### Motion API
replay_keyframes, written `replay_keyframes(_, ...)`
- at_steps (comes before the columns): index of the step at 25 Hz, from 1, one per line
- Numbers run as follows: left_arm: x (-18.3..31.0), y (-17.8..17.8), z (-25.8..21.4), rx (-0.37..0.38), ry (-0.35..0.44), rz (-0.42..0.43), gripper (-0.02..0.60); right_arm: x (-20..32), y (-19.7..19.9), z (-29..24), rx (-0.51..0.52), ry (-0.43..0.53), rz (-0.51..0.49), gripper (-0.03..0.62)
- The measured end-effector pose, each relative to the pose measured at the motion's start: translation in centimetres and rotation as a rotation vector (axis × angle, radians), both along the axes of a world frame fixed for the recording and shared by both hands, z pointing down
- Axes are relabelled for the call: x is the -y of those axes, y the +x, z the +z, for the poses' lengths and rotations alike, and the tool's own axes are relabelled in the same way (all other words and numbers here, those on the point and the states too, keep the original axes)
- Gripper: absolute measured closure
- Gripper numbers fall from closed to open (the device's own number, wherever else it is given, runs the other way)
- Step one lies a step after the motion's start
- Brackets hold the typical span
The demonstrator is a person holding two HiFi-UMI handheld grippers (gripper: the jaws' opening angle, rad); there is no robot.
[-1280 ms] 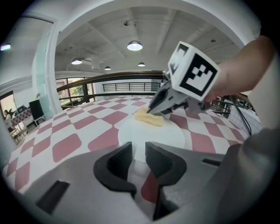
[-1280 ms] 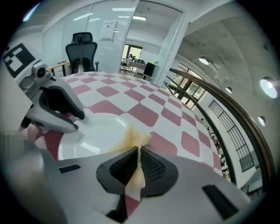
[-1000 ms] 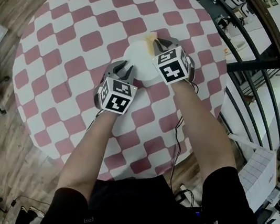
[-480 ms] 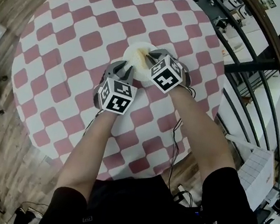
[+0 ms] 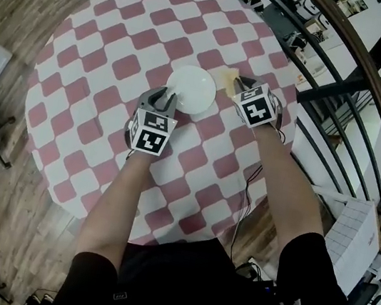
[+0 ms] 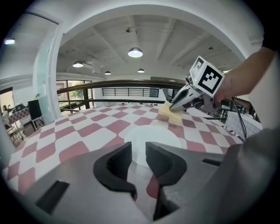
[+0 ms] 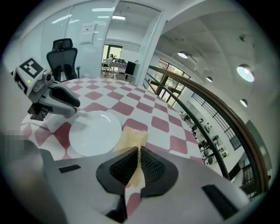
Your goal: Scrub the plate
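Scrubbing isn't going on right now, and I can't tell whether it's finished: the plate (image 5: 191, 90) is sitting flat near the middle of the bench (image 5: 98, 96), looking plain white with no dirt visible. You're holding the sponge (image 7: 131, 139) off the plate, over the bench between the plate's right rim and the bench's right edge. If more scrubbing is left, the sponge is needing to go back onto the plate. Your right gripper (image 7: 139, 154) is pinching the thin yellow sponge, jaws nearly together on it. Your left gripper (image 6: 138, 151) is sitting at the plate's near-left rim, jaws partly apart, clamping nothing.
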State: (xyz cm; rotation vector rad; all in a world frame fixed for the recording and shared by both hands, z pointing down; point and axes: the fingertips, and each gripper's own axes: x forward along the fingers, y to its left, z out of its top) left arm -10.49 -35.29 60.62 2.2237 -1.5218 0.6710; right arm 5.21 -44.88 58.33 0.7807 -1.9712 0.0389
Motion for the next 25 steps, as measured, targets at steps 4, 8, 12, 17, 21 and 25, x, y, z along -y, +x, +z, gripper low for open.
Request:
replay_keyframes(4, -1.2, -0.1, -3.1, -0.006, 0.043, 0.027, 0.491, -2.5, -0.1, -3.1, 0.082, 0.029, 0.013, 0.565)
replay_keyframes(8, -3.3, 0.0, -6.6, -0.034, 0.089, 0.058, 0.491, -6.1, -0.9, -6.3, 0.164, 0.046, 0.021, 0.565)
replay_keyframes(12, -5.7, 0.8, -9.9, -0.058, 0.135, 0.098, 0.491, -9.9, -1.2, -9.3, 0.268, 0.049, 0.041, 0.565)
replay_keyframes(17, -9.3, 2.3, -13.4, -0.095, 0.178, 0.153, 0.491, -14.7, -0.7, -12.5, 0.356, 0.056, 0.070, 0.565)
replay_keyframes(21, -12.0, 3.6, -16.3, -0.135, 0.206, 0.198, 0.491, -17.9, -0.4, -15.4, 0.418, 0.078, 0.079, 0.565)
replay_keyframes(25, -15.2, 5.3, -19.2, -0.166, 0.223, 0.240, 0.491, -21.2, -0.1, -18.1, 0.522, 0.082, 0.071, 0.565)
